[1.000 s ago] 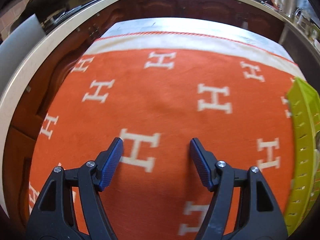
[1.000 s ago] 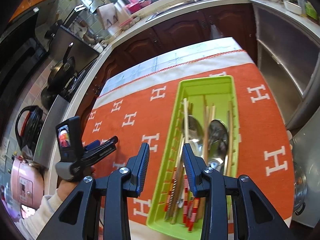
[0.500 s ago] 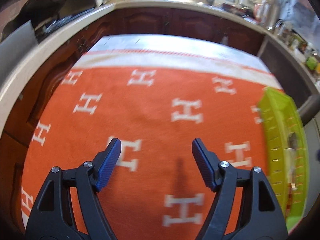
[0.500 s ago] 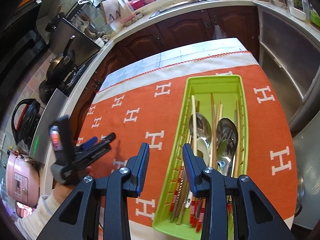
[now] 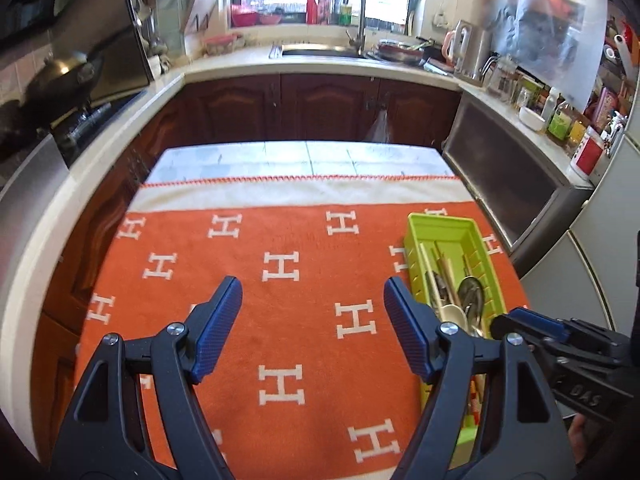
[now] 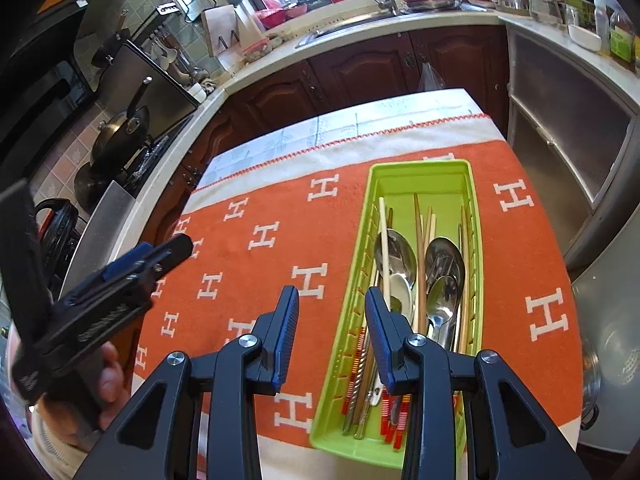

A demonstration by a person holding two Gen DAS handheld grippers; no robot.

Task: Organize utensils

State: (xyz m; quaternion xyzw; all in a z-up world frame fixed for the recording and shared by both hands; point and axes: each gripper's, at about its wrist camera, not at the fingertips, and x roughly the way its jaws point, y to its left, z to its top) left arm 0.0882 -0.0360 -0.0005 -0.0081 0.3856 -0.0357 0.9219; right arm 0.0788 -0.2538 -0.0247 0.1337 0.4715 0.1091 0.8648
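Spoons (image 6: 438, 268) and chopsticks (image 6: 419, 256) lie together in the green tray (image 6: 420, 168) just ahead-right of the right gripper (image 6: 332, 328), whose jaws stand apart and empty, while the left gripper (image 5: 312, 328) hangs wide open above the orange cloth (image 5: 304, 292).

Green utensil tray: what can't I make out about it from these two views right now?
- Left wrist view: the near half of the tray is hidden behind the left gripper finger and the right gripper.
- Right wrist view: the right gripper finger covers the lower stems of the spoons and chopsticks.
- The exact utensil count: they overlap.
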